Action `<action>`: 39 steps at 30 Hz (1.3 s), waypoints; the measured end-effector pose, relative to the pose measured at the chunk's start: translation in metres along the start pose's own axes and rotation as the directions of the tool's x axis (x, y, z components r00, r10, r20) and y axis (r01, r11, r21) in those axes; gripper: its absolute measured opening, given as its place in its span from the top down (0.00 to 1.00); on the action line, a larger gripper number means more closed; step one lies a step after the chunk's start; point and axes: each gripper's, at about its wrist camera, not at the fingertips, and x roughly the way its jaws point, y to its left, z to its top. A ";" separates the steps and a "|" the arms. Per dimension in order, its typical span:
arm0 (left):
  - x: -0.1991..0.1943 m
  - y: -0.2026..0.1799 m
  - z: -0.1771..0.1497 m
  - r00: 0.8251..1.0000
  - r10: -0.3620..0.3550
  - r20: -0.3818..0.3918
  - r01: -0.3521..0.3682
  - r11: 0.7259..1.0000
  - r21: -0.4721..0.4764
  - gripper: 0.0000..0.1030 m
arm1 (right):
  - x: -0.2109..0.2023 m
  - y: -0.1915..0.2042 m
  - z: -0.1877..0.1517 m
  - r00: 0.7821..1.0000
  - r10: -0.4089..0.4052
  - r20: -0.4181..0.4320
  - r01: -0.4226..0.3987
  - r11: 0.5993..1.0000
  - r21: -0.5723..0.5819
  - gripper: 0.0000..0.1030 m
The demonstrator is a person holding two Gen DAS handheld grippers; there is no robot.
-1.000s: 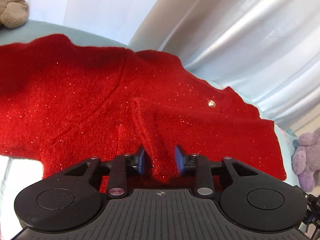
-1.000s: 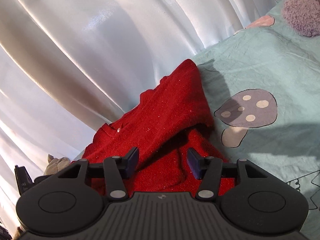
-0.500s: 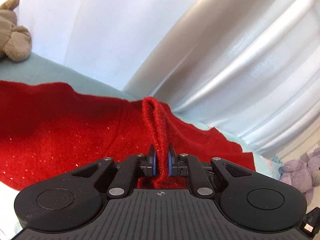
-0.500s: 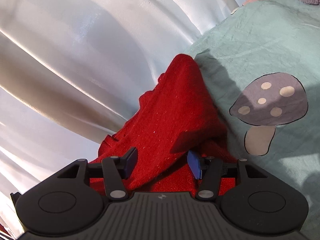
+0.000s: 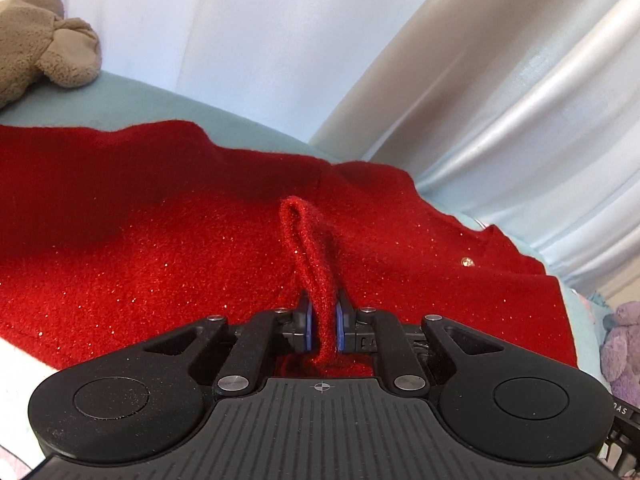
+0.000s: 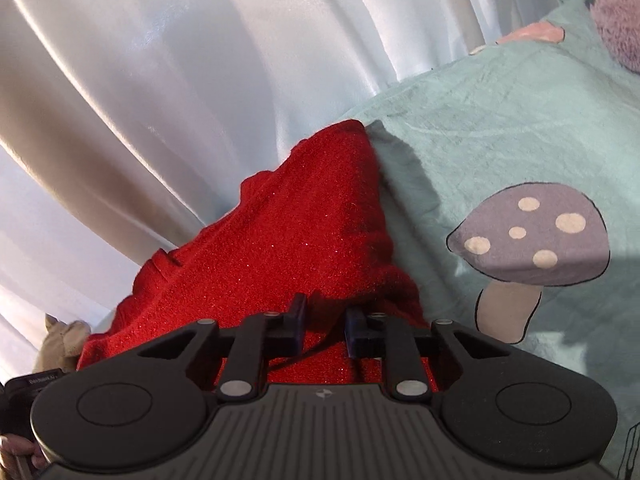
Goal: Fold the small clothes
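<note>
A red glittery knit sweater point(image 5: 160, 248) lies spread on a teal bed sheet point(image 5: 168, 100). My left gripper point(image 5: 323, 320) is shut on a raised fold of it, and the pinched loop stands up between the blue pads. A gold button point(image 5: 466, 261) shows to the right. In the right wrist view the sweater point(image 6: 312, 232) rises in a peak against the curtain. My right gripper point(image 6: 325, 326) is closing at its near edge, with red fabric filling the narrow gap between the jaws.
White curtains point(image 6: 160, 80) hang close behind the bed. A beige plush toy point(image 5: 36, 40) sits at the far left and a purple plush toy point(image 5: 620, 352) at the right. The sheet point(image 6: 480, 128) has a grey mushroom print point(image 6: 532, 240) right of the sweater.
The left jaws shut on a ridge of the sweater and lifted it slightly into a loop. The right gripper moved in over the sweater's edge and its jaws narrowed around the fabric.
</note>
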 end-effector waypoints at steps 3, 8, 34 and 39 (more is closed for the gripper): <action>-0.001 -0.004 0.002 1.000 -0.002 0.016 0.001 1.000 0.021 0.88 | -0.005 0.012 -0.001 0.999 -0.035 0.028 0.037 0.996 -0.080 0.86; 0.002 -0.003 -0.005 1.000 0.009 -0.005 -0.009 1.000 0.029 0.88 | -0.010 0.029 -0.001 0.994 -0.079 0.074 0.093 0.974 -0.208 0.87; 0.004 0.023 -0.017 0.999 0.000 -0.037 -0.002 0.997 -0.071 0.84 | -0.011 0.025 -0.002 0.995 -0.092 0.030 0.097 0.963 -0.251 0.82; -0.028 0.049 -0.017 0.997 -0.037 0.062 0.048 0.983 -0.179 0.36 | -0.022 0.028 -0.005 0.997 -0.082 0.008 0.081 0.958 -0.275 0.56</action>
